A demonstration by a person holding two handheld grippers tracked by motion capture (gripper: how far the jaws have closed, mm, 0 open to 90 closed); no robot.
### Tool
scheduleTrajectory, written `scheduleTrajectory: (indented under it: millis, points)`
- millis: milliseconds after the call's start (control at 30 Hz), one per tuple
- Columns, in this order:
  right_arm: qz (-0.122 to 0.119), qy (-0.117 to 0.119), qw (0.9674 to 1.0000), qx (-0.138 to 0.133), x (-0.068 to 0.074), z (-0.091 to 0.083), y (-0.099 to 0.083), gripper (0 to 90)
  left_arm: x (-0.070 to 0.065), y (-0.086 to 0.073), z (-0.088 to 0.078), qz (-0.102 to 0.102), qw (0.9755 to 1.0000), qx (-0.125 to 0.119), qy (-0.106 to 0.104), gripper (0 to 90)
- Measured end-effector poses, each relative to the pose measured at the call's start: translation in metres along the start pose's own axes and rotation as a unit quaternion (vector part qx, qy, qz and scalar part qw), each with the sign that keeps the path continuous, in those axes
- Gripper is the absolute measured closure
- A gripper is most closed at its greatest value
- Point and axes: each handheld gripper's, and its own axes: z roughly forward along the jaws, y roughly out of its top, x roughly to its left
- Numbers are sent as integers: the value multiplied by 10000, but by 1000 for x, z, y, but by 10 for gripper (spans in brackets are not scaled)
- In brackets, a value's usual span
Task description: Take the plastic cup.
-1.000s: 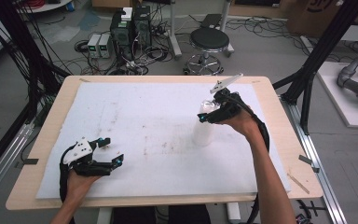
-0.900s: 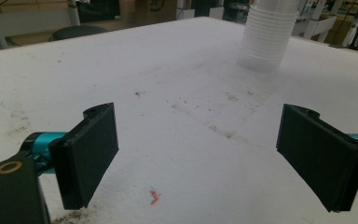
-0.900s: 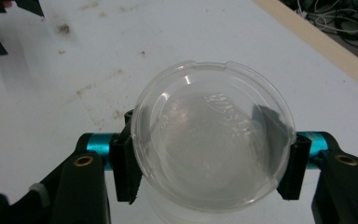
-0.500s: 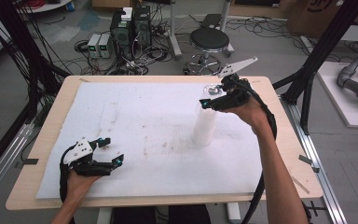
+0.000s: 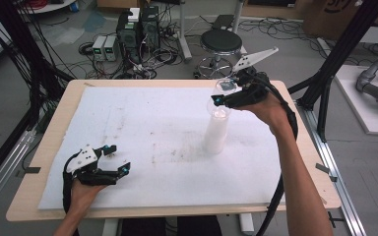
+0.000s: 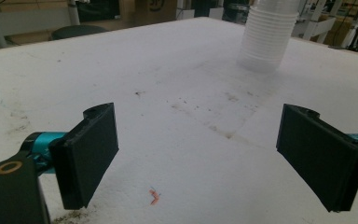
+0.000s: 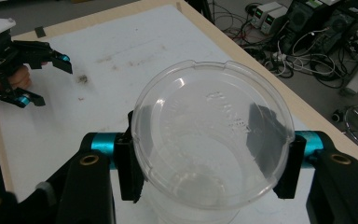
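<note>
Table (image 5: 128,98) first: lots of open room left of the cup stack (image 5: 215,132), which stands upright nr the far-right side. Your right gripper (image 5: 222,98) is clamped on the top clear cup (image 7: 212,140) directly above the stack, axis vertical (jaws just closing round it). Left gripper (image 5: 119,158), jaws wide w/ nothing, sits well left of the stack, nr the front edge.

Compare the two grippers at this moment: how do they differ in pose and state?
The right gripper is raised above the stack of cups, while the left gripper sits low over the white mat near the front edge. The right gripper's jaws are clamped on a clear plastic cup; the left gripper's jaws stand wide apart with nothing between them. Both have black jaws with teal fittings and are hand-held.
</note>
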Motion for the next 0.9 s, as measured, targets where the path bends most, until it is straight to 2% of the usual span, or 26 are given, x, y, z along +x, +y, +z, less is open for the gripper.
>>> scheduleTrajectory:
  millis: [200, 233, 333, 367, 600, 700, 833, 900]
  points:
    - [-60, -21, 9999, -113, 9, -9, -1, 419, 0, 0, 0, 0, 10000, -11, -10, 125]
    - [-156, -7, 9997, -161, 17, -12, -4, 419, 0, 0, -1, -2, 10000, -34, 5, 125]
    - [-166, 41, 9996, -224, 23, -14, -8, 420, 0, 0, -1, -20, 10000, -23, -16, 125]
    - [-183, 103, 9993, -305, 29, -15, -16, 420, 1, 0, -1, -24, 10000, -39, -28, 125]
    - [-152, 342, 9971, -668, 46, -12, -40, 420, 1, 0, -1, -38, 10000, -39, -13, 125]
    - [-153, 453, 9954, -832, 57, -4, -55, 420, 0, 0, -1, -9, 10000, -14, -9, 125]
    - [-281, 605, 9934, -937, 67, 5, -68, 419, 0, 0, 0, 5, 10000, -7, -20, 125]
    - [-407, 714, 9908, -1078, 72, 8, -75, 418, 0, 0, 0, 1, 10000, -11, -18, 125]
